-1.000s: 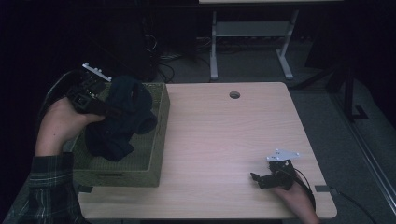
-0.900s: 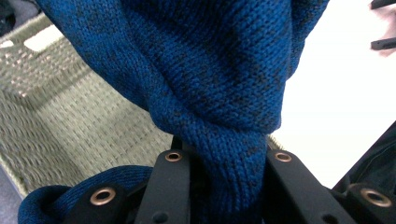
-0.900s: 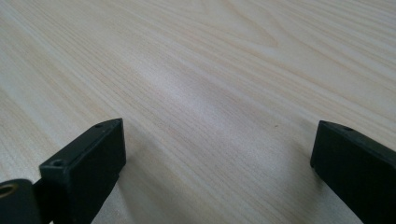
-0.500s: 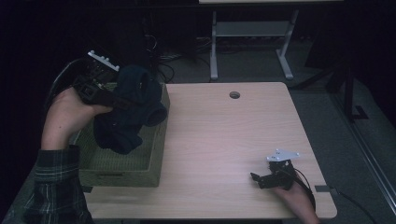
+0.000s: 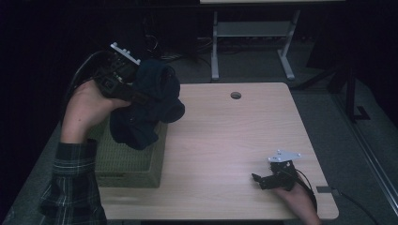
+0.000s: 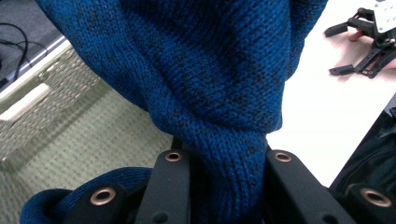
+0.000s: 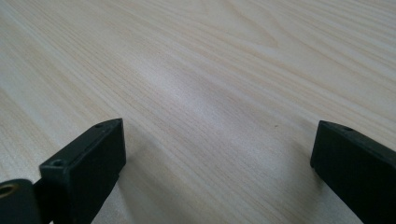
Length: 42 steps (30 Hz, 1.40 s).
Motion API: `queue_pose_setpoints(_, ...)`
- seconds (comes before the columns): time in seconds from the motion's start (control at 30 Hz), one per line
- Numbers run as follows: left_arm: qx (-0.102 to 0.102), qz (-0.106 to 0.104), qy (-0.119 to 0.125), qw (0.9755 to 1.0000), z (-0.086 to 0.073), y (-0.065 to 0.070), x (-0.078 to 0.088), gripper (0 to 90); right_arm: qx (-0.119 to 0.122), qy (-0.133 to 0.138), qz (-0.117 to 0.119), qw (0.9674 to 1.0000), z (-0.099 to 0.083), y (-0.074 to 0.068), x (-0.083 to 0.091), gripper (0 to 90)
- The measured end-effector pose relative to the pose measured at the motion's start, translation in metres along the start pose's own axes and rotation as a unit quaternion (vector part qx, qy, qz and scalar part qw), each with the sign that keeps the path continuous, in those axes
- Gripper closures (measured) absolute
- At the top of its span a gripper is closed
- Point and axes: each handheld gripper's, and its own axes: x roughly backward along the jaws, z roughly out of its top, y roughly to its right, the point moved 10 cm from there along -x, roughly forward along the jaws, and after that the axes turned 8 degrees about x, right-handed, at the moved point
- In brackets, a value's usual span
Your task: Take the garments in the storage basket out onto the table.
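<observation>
**Blue knit lifted higher out of the basket**

Since the earlier frames, the left gripper [image 5: 141,96] has risen and drifted toward the table's middle, carrying the dark blue knitted garment [image 5: 148,105] with it; more of the cloth now hangs clear of the woven basket [image 5: 129,161], and its lowest fold dangles just above the basket's near right part. The right gripper [image 5: 259,180] has kept its place near the table's front right corner.

From the left gripper view, the garment [image 6: 210,79] is bunched tightly between the two black jaws, which press on it from both sides, so the tool stands partly closed on a thick wad of knit. A second fold of the same blue cloth curls round the lower left jaw. Behind it lies the pale green weave of the basket [image 6: 79,135], with a slot handle in its wall, and farther off the right gripper [image 6: 362,32] resting on the light wood table [image 6: 327,112].

The right gripper view looks low across the table's wood grain [image 7: 210,70]; its jaws stand wide apart with nothing between them.

The table has a round cable hole [image 5: 235,95] near its far edge. The person wears a plaid sleeve [image 5: 72,183]. No brand, label or writing can be read anywhere.
</observation>
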Motion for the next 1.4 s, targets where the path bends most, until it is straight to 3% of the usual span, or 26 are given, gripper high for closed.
queue_pose_setpoints(0.5,-0.034,-0.009,-0.011,0.9993,0.034,0.033,-0.017,78.2,-0.001,0.000,0.001,1.0000,0.000,0.000,0.000,2.9)
queue_pose_setpoints(1.0,-0.065,-0.029,-0.008,0.9975,0.064,0.073,-0.041,78.8,0.000,0.000,-0.001,1.0000,0.000,0.000,0.000,2.9)
queue_pose_setpoints(1.23,-0.081,-0.032,-0.021,0.9960,0.069,0.088,-0.058,78.8,-0.001,0.000,0.000,1.0000,0.000,0.000,0.000,2.9)
queue_pose_setpoints(1.4,-0.085,-0.047,-0.026,0.9949,0.066,0.097,-0.076,78.7,0.000,0.001,0.000,1.0000,0.000,0.000,0.000,2.9)
